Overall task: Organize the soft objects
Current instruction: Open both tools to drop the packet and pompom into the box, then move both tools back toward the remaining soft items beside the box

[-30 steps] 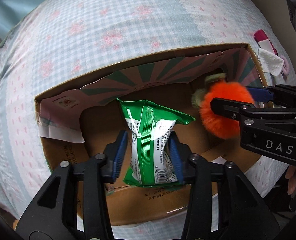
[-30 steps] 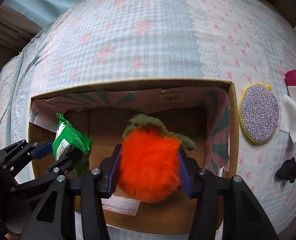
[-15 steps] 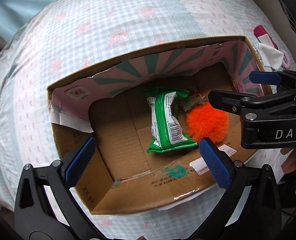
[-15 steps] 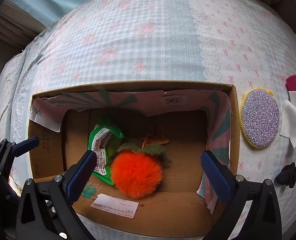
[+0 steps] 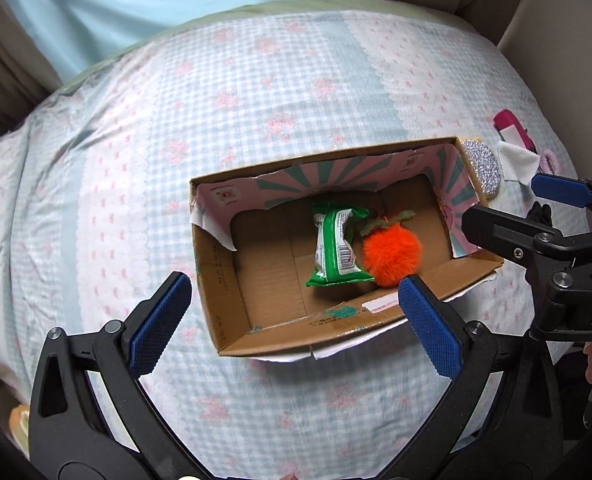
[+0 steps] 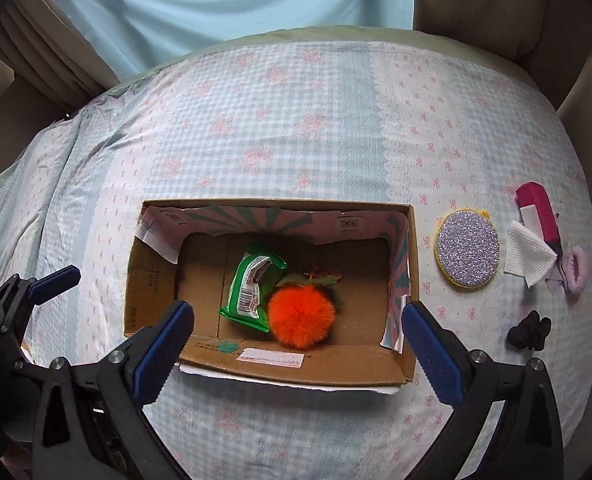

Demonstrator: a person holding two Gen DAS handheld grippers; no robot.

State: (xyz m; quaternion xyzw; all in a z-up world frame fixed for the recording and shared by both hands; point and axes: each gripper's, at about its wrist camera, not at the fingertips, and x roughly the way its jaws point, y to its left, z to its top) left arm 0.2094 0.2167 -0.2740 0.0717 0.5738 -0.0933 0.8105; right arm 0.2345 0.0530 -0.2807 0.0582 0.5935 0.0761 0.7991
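An open cardboard box lies on the bed. Inside it a green tissue pack lies next to a fluffy orange plush fruit with green leaves. My left gripper is open and empty, held above the box's near edge. My right gripper is open and empty, above the box's near wall; it also shows in the left wrist view at the right. The left gripper shows at the left of the right wrist view.
To the right of the box on the checked bedspread lie a glittery round pad, a white cloth, a magenta item, a lilac scrunchie and a black scrunchie. A curtain hangs behind.
Both grippers opened and let go: the tissue pack and the orange plush now lie in the box. Both grippers then rose and pulled back from the box.
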